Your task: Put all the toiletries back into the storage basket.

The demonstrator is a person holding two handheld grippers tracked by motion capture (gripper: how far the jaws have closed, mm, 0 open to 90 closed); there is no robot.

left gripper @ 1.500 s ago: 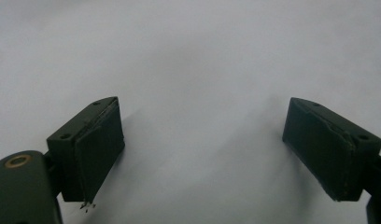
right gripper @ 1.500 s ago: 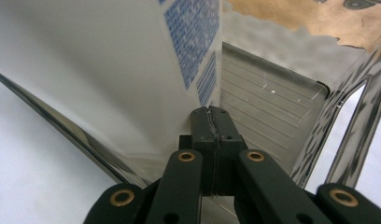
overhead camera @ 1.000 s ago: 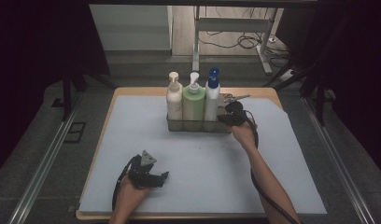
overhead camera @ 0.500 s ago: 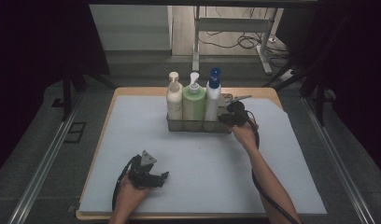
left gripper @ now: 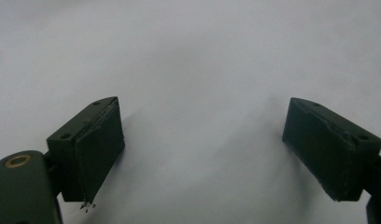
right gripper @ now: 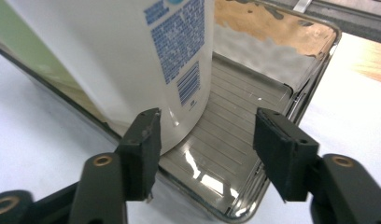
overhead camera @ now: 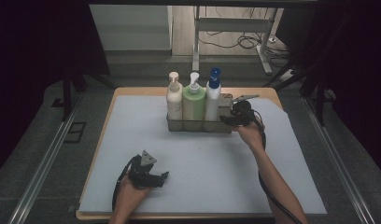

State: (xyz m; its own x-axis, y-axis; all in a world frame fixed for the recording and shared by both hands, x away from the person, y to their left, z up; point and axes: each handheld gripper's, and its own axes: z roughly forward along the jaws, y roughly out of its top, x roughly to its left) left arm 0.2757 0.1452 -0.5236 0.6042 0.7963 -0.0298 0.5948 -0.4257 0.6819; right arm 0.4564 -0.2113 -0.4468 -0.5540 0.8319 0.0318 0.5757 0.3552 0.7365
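- Nearest the person, well short of the metal tray (overhead camera: 198,125), the left gripper (overhead camera: 153,178) rests on the white table cover (overhead camera: 207,172). Its jaws are spread wide with nothing between them, just bare cover in the left gripper view.
- Further out, the right gripper (overhead camera: 228,120) sits at the tray's right end. Its jaws have just been opening, and they're now about half open with only the tray's near wall and floor in the gap, nothing pinched.
- The white pump bottle with the blue top (overhead camera: 212,95) stands upright in the tray, just beside the right gripper's left jaw. Looks freshly let go to me.
- Left of it in the tray: a green pump bottle (overhead camera: 194,100), then a cream pump bottle (overhead camera: 174,96), both upright.
- The tray's right end is still free, so there's room for one more. Otherwise it seems mostly done, just pull the right gripper back.
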